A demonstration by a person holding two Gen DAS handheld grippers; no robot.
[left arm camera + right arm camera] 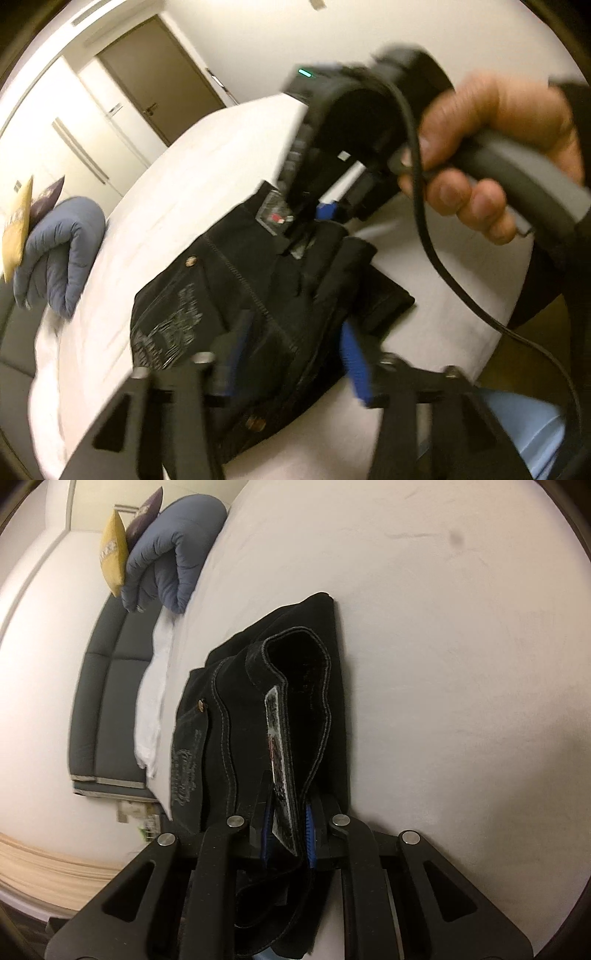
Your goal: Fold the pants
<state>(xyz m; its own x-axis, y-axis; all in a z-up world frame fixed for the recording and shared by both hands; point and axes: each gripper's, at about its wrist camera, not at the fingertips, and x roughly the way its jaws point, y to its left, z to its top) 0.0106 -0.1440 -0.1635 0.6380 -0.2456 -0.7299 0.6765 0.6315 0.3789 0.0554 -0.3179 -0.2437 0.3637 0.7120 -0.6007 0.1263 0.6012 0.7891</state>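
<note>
Black denim pants (221, 295) lie folded in a compact stack on the white bed sheet (177, 177). My left gripper (295, 332) has its blue-padded fingers spread wide over the near edge of the stack and is open. My right gripper (314, 221), held by a hand, is at the waistband on the far side. In the right wrist view the pants (221, 738) stand bunched, and my right gripper (288, 827) is shut on the waistband with its label (279, 753) between the blue pads.
A folded blue-grey duvet (62, 251) with a yellow cushion (16, 229) lies at the bed's head end, also in the right wrist view (166, 561). A dark padded headboard (107, 709) borders the bed. A brown door (159, 77) and white wardrobes stand beyond.
</note>
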